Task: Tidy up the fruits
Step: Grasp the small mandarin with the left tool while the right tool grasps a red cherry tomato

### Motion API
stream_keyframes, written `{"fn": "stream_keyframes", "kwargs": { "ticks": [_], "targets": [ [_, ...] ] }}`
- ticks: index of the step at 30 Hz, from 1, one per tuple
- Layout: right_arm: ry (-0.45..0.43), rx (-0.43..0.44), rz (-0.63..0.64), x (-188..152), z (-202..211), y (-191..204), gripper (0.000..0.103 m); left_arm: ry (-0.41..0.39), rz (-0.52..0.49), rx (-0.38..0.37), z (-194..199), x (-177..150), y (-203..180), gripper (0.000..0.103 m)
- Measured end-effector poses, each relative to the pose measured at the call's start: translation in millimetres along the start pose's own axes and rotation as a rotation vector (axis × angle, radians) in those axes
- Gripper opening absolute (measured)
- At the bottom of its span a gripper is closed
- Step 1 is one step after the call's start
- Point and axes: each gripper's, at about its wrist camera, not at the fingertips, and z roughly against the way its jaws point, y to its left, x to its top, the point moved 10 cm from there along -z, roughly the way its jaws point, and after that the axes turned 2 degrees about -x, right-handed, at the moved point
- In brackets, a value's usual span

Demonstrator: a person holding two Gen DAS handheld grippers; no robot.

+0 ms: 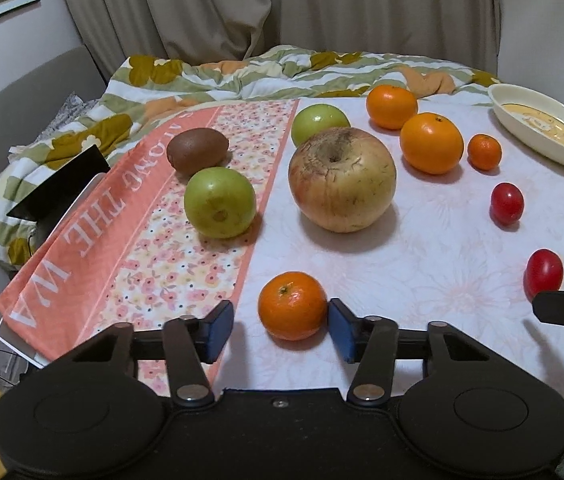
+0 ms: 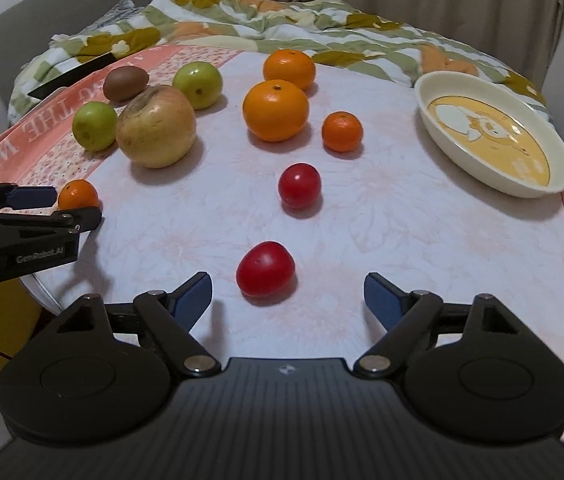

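Fruit lies spread on a round table. My left gripper (image 1: 282, 330) is open around a small mandarin (image 1: 291, 305); its right pad touches the fruit, and a gap shows at the left pad. Beyond it lie a large yellowish apple (image 1: 341, 180), two green apples (image 1: 220, 202) (image 1: 319, 122), a kiwi (image 1: 197, 150), two oranges (image 1: 431, 143) and another small mandarin (image 1: 484, 152). My right gripper (image 2: 287, 300) is open and empty just behind a red tomato (image 2: 266, 268). A second tomato (image 2: 299, 185) lies farther on. A cream oval dish (image 2: 493, 176) stands empty at the right.
A pink floral cloth (image 1: 154, 256) covers the table's left part. A rumpled patterned blanket (image 1: 242, 76) and grey curtains lie behind the table. A dark flat object (image 1: 58, 190) sits at the left edge. The left gripper shows in the right wrist view (image 2: 54, 204).
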Motion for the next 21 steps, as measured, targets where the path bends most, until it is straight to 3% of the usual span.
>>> {"fn": "stream_keyframes", "kwargs": {
  "ticks": [1, 15, 17, 18, 21],
  "targets": [
    [-0.001, 0.004, 0.002, 0, 0, 1, 0.097, 0.000, 0.003, -0.006, -1, 1, -1, 0.042],
    [0.009, 0.042, -0.003, -1, -9, 9, 0.072, 0.008, 0.002, -0.009, 5, -5, -4, 0.041],
    [0.004, 0.042, 0.001, 1, -11, 10, 0.061, 0.008, 0.004, -0.009, 6, -6, -4, 0.041],
    [0.001, 0.036, 0.010, 1, -11, 11, 0.050, 0.007, 0.005, -0.009, 7, -6, -4, 0.041],
    [-0.011, 0.036, 0.012, 5, -10, 10, 0.049, -0.001, 0.005, 0.001, 13, -5, -3, 0.041]
  ]
}}
